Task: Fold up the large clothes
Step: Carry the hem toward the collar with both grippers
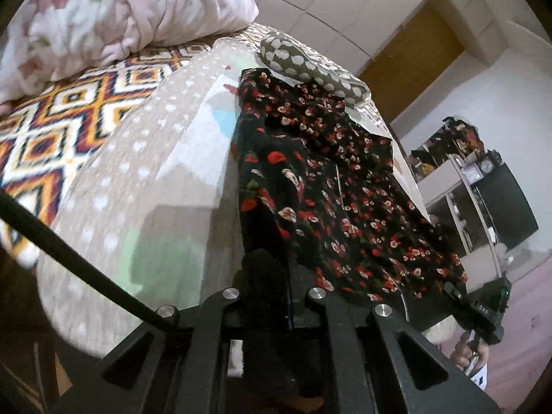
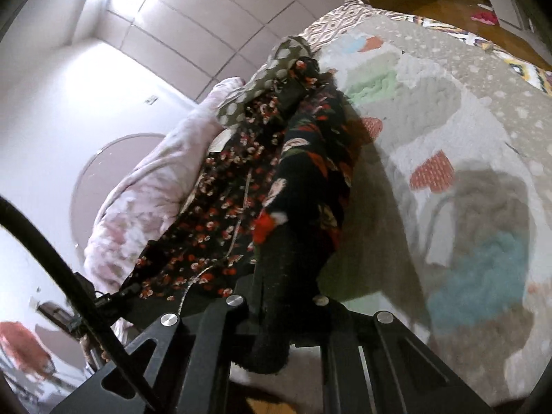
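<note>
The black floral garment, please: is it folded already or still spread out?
Partly folded: the black floral garment has one long edge doubled over, the rest spread on the bed.

A pink floral quilt beside a polka-dot cushion, perhaps.

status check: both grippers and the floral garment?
Left gripper shut on floral garment. Right gripper shut on same garment, fabric stretched between them over the blanket. Polka-dot cloth lies at its far end.
</note>
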Motion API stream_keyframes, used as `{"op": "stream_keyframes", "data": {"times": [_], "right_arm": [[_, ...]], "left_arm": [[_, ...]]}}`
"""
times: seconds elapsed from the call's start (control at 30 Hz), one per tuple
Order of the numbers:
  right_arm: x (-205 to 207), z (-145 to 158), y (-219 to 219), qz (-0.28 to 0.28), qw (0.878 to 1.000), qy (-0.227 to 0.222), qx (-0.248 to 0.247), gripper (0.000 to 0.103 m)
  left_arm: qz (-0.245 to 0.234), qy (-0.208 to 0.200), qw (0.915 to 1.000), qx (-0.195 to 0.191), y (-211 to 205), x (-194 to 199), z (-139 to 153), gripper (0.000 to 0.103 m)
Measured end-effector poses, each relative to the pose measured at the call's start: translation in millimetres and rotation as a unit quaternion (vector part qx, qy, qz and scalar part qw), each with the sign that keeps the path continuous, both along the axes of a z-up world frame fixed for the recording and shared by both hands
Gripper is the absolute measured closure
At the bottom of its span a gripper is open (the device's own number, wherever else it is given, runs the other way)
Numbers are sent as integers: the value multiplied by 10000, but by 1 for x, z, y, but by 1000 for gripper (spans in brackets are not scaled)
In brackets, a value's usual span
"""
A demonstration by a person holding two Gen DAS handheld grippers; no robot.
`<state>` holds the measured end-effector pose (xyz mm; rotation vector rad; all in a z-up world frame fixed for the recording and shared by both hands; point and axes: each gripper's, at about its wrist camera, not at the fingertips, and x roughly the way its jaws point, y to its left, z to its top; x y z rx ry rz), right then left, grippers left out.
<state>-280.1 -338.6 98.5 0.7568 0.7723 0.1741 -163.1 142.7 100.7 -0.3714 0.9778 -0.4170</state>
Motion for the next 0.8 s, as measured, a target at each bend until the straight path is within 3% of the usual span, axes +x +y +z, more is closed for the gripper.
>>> {"op": "stream_keyframes", "data": {"times": [0.13, 0.27, 0.47, 0.67, 0.8], "right_arm": [[-41, -13, 11, 235, 9994, 233, -72, 93], [-55, -36, 9, 176, 9982, 574, 1, 93], [-37, -17, 15, 367, 9985, 392, -106, 93], [28, 46, 11, 642, 9970, -120, -426, 93], [109, 82, -3, 442, 9972, -365, -488, 93]], "left_arm": [[-12, 108, 9996, 264, 6, -35, -24, 94], [94, 322, 9989, 340, 15, -36, -45, 94], [57, 29, 9993, 356, 10, -24, -21, 94], [198, -110, 9997, 47, 3, 67, 21, 94], [421, 91, 9991, -22, -11, 156, 29, 94]]}}
